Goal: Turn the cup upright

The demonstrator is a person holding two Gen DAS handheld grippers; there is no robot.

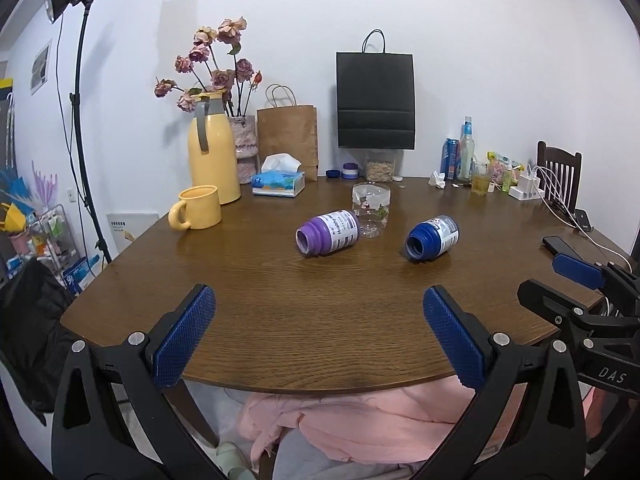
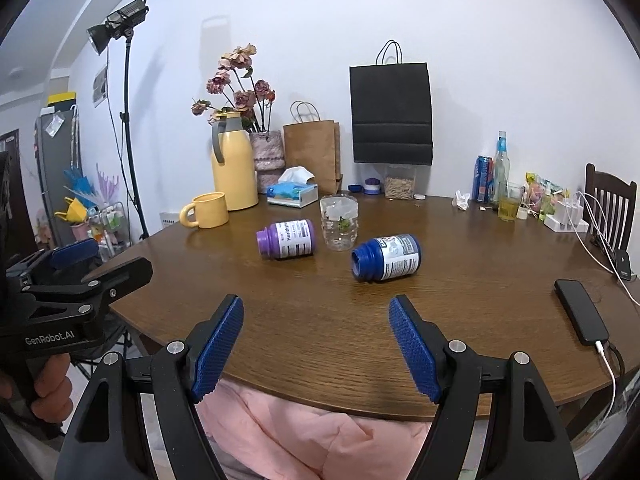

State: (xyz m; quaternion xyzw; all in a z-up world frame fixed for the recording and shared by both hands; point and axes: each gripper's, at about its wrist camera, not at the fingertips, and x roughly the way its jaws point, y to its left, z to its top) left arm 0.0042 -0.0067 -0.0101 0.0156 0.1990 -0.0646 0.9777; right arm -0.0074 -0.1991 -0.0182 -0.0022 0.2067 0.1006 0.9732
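A purple bottle (image 1: pixel 328 233) (image 2: pixel 287 239) and a blue bottle (image 1: pixel 432 237) (image 2: pixel 386 258) lie on their sides on the brown table (image 1: pixel 280 312), open mouths toward me. A clear plastic cup (image 1: pixel 371 210) (image 2: pixel 339 222) stands between and behind them. A yellow mug (image 1: pixel 196 208) (image 2: pixel 206 210) stands upright at the left. My left gripper (image 1: pixel 318 336) is open and empty over the near table edge. My right gripper (image 2: pixel 316 344) is open and empty, also near the front edge, short of the blue bottle.
A yellow thermos (image 1: pixel 212 152), flower vase (image 1: pixel 244 148), tissue box (image 1: pixel 279 182), brown bag (image 1: pixel 288 136) and black bag (image 1: pixel 375 100) line the back. Bottles, a can and chargers (image 2: pixel 520 196) crowd the right. A phone (image 2: pixel 580 312) lies at the right edge.
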